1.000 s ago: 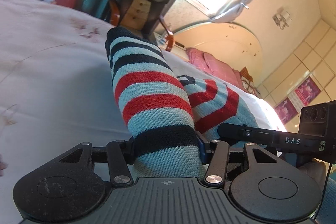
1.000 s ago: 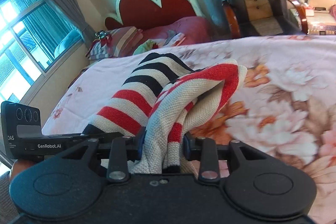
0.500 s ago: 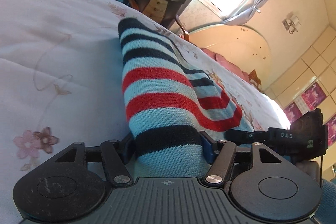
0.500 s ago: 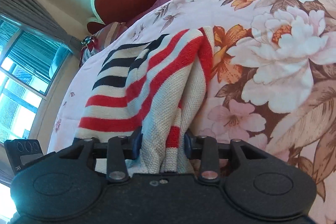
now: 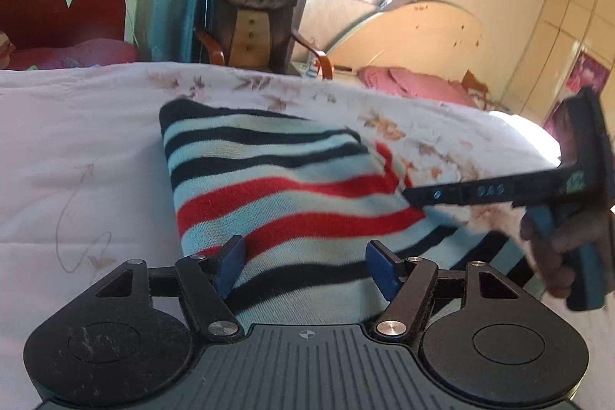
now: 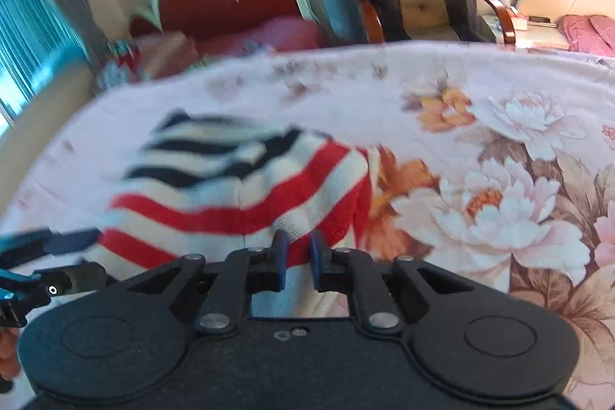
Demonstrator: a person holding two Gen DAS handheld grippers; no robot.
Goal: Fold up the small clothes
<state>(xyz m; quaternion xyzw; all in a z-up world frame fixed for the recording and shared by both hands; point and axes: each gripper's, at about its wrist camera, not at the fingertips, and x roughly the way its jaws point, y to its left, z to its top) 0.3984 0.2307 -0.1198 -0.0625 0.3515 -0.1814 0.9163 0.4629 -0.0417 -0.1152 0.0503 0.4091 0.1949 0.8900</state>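
Now we see the striped sweater (image 5: 276,179) lying folded on the flowery bed cover (image 6: 499,125), our left gripper (image 5: 305,268) with its blue fingers wide apart over the near edge and pinching nothing, and our right gripper (image 6: 295,258) nearly closed, with its fingers squeezing a red stripe.

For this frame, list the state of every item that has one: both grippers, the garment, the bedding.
left gripper: open, pads apart on either side of the garment's near edge.
right gripper: nearly closed, a narrow gap between the pads, red knit edge between them; grip unclear.
striped sweater: folded over, lying on the bed.
floral bedspread: spread out under the sweater.
armchair: unoccupied, beyond the bed.
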